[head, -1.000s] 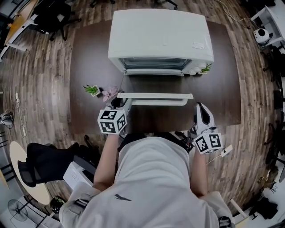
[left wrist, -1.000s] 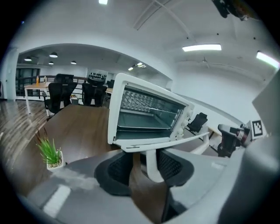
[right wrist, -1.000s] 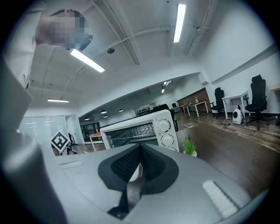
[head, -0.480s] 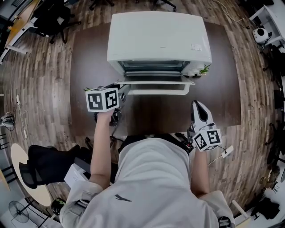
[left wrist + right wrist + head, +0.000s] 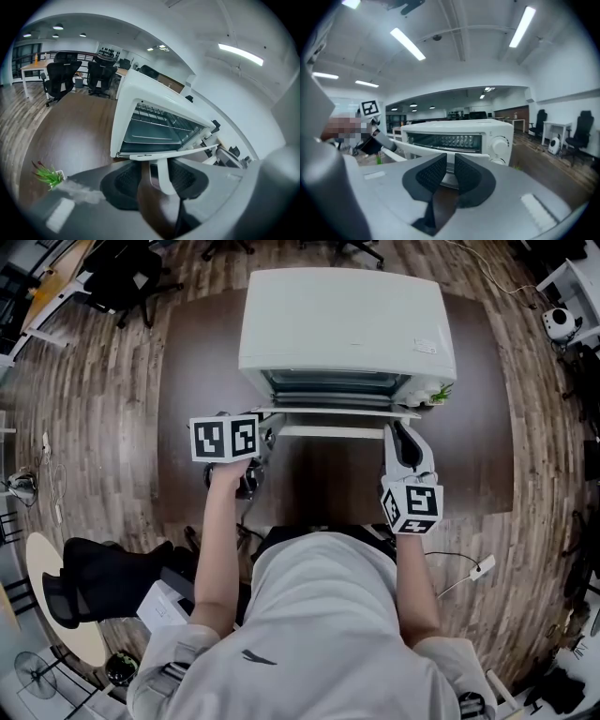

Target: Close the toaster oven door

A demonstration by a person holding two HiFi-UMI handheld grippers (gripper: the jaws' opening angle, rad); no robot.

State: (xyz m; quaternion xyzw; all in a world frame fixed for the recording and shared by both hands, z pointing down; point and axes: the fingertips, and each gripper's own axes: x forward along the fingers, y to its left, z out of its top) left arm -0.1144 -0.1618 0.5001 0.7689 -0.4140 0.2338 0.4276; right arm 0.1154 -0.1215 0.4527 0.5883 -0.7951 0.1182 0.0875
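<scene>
With left gripper (image 5: 156, 172) jaws loose around the handle (image 5: 333, 432) and right gripper (image 5: 401, 439) jaws just opened, empty, the door (image 5: 337, 412) may fall open.

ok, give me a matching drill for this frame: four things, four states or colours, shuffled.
Things:
1. toaster oven door
2. left tongs
3. potted plant
4. table

States or colours:
A. dark brown
B. door handle between the jaws
C. green leaves
D. partly open

Pairs: 1-D, 2-B, 3-C, 4-A
</scene>
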